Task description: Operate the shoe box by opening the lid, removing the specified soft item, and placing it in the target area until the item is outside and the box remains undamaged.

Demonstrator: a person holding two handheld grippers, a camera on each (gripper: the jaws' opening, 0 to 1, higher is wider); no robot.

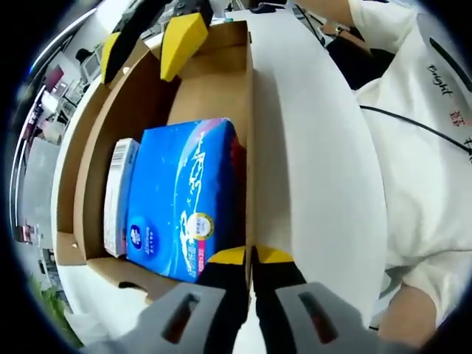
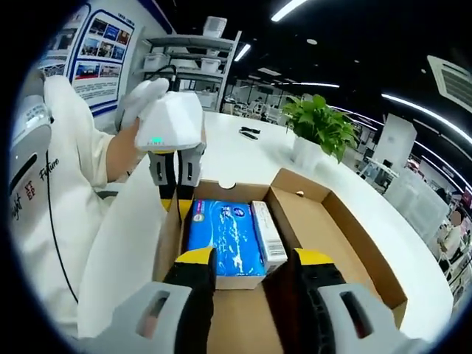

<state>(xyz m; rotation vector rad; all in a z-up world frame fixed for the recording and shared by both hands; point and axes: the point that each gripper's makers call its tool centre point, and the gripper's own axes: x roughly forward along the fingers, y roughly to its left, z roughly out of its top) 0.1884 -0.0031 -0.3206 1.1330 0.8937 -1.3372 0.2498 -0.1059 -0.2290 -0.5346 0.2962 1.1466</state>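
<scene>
The lid (image 2: 122, 243) stands open at the left of the right gripper view, hanging over the person's sleeve. The left gripper (image 2: 177, 193) is pressed together on the box wall (image 2: 168, 236) at the near-left edge, pinching the cardboard between its yellow tips. Risk: a hard squeeze or a pull here creases or tears the wall.

The blue tissue pack (image 2: 223, 237) lies inside the shoe box (image 2: 346, 243), touching a small white carton (image 2: 268, 234) on its right side. Risk: the carton comes out with the pack if the grasp spans both.

The right gripper (image 2: 254, 267) is spread, with its jaws at the near end of the pack and carton, apparently not yet closed on either. Risk: the soft pack deforms and slips if only its wrapper is caught
</scene>
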